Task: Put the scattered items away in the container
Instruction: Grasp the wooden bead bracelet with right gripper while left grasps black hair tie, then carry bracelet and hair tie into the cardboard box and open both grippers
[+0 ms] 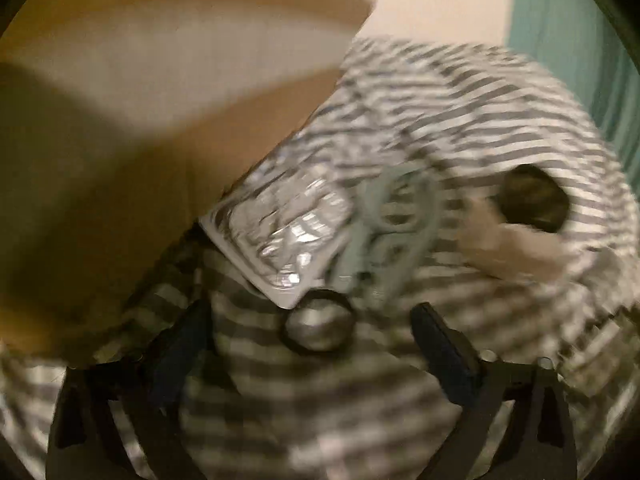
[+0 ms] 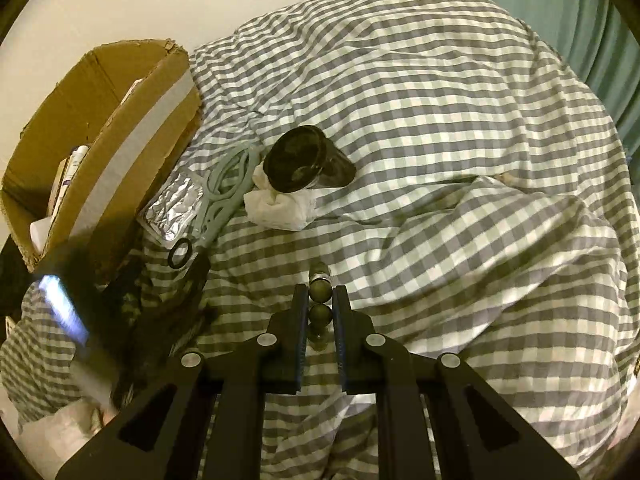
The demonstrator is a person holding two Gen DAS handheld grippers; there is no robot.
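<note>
A cardboard box (image 2: pixel 104 128) stands at the left on a checked duvet (image 2: pixel 440 120); it also fills the upper left of the blurred left wrist view (image 1: pixel 120 100). Beside it lie a foil blister pack (image 2: pixel 174 204), teal scissors (image 2: pixel 224 188), a black hair tie (image 2: pixel 180 253), a crumpled tissue (image 2: pixel 280 208) and a dark round jar (image 2: pixel 300 160). My left gripper (image 1: pixel 316 320) is open, its fingers either side of the hair tie (image 1: pixel 318 326), just below the blister pack (image 1: pixel 280 232). My right gripper (image 2: pixel 320 300) is shut on a small dark beaded object (image 2: pixel 320 292).
The box holds papers and tubes (image 2: pixel 68 176). A cream wall (image 2: pixel 160 0) is behind it and a teal curtain (image 2: pixel 580 20) at the far right. A white bag (image 2: pixel 52 436) lies at the lower left. The duvet is rumpled into folds.
</note>
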